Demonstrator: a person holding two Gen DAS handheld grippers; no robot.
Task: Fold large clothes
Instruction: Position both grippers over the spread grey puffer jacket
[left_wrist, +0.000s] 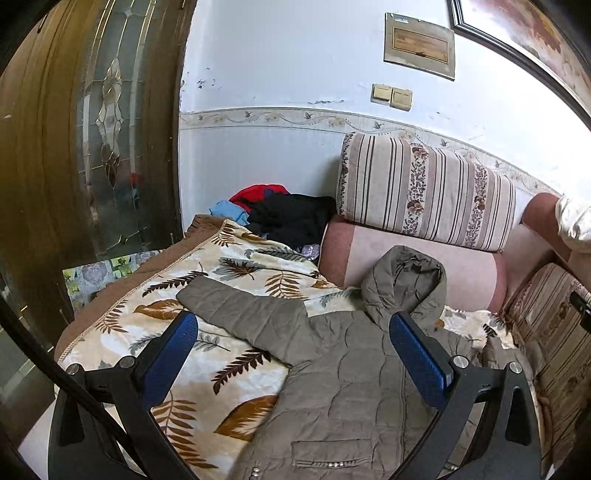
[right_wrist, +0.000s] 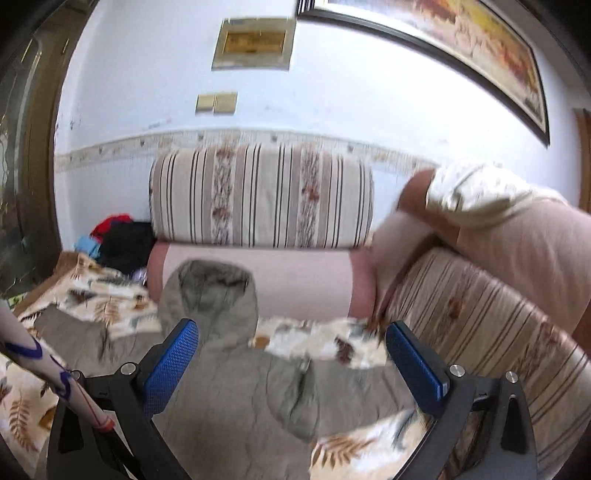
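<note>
Quilted olive-grey fabric marks the hooded jacket (left_wrist: 343, 373), which lies spread flat on a leaf-print blanket (left_wrist: 236, 354) covering the sofa seat. Its hood (left_wrist: 402, 284) points toward the pink bolster (left_wrist: 417, 269) at the back, and one sleeve (left_wrist: 236, 302) stretches out to the left across the blanket. A pocket flap with small studs shows near the lower edge of the left wrist view.

The left gripper (left_wrist: 293, 354) hangs above the jacket's chest with its blue-padded fingers spread wide — nothing between them. The right gripper (right_wrist: 291, 362) hovers over the hood and shoulder area, also released and grasping nothing; that view is blurred.

Behind the bolster stands a striped, flower-patterned back cushion (left_wrist: 424, 192) against the pale wall. To the left of it sits a heap of clothes (left_wrist: 284, 214) — black, red and light blue. A second striped cushion (right_wrist: 480, 332) runs along the right side. On the wall are two light switches (left_wrist: 391, 96), a small panel (left_wrist: 419, 46) and a framed picture (right_wrist: 443, 48). A wooden door with leaded glass (left_wrist: 107, 122) stands at far left.
</note>
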